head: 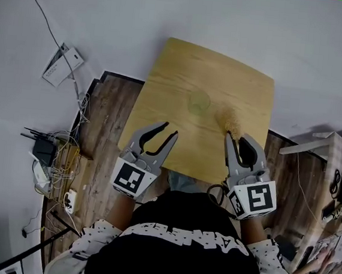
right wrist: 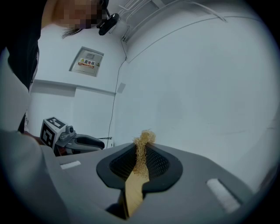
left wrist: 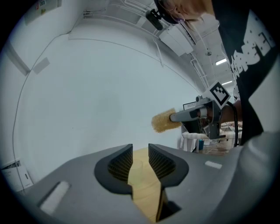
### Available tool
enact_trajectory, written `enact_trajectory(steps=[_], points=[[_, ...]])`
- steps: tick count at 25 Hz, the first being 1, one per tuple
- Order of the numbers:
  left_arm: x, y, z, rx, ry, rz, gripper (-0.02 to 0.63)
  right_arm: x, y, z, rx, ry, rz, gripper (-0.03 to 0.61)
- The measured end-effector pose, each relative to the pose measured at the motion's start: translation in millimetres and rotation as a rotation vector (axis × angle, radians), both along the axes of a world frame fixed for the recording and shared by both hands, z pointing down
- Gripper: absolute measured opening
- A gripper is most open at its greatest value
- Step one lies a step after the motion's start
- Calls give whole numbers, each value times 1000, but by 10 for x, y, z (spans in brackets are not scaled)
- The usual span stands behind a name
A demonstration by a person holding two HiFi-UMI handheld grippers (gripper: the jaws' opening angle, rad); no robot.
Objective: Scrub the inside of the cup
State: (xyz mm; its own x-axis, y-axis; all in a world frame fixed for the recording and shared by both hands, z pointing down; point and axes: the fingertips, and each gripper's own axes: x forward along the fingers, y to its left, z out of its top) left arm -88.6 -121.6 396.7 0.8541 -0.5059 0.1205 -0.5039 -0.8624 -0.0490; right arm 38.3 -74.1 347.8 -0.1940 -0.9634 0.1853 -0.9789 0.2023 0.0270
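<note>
**Above the table: cup empty, scrubber outside it**

Nearest the head camera, a person's dark top covers the table's near edge. Just beyond it, the left gripper hangs over the wood with its jaws a little apart and nothing between them (its own view shows only bare tabletop through the gap). Beside it, the right gripper has its jaws pressed together on the scrubber. This is a tuft of tan fibre that sticks out past the fingertips. Whatever handle it has is buried between the pads.

Farther out stands the cup, upright near the table's middle. It sits ahead of the two grippers, apart from both, and nothing can be seen inside it. The scrubber's tip lies near the cup's right side, outside the rim. The cup is so clear that only a faint ring and outline show against the wood, and the left gripper view barely shows it.
</note>
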Motion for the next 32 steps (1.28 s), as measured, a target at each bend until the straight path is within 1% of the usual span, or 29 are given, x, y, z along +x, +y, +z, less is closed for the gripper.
enact_trajectory(steps=[2,3,5,8,10,16,21,25,32], points=[[85,-65,78,-16,-10,18,125,66,-57,42,-9,-5,14,61],[134,-94,110,-18,-10,30,142,101,-85,63,-14,-7,19,61],[233,-150,170,-7,-6,57,160,157,-146,102,-22,-8,26,61],[373,-256,297,35,-10,87,169,219,-240,172,-39,-9,28,61],[453,-329,402,34,-28,101,192,259,-310,218,-50,-13,30,61],[632,-530,707,-17,-51,124,232,343,-481,348,-82,-19,37,61],[704,-686,993,-78,-67,111,278,345,-583,427,-99,-23,34,61],[810,-783,1237,-111,-103,107,318,401,-666,495,-116,-25,40,61],[1000,-873,1519,-164,-130,144,350,470,-763,633,-157,-30,46,61]])
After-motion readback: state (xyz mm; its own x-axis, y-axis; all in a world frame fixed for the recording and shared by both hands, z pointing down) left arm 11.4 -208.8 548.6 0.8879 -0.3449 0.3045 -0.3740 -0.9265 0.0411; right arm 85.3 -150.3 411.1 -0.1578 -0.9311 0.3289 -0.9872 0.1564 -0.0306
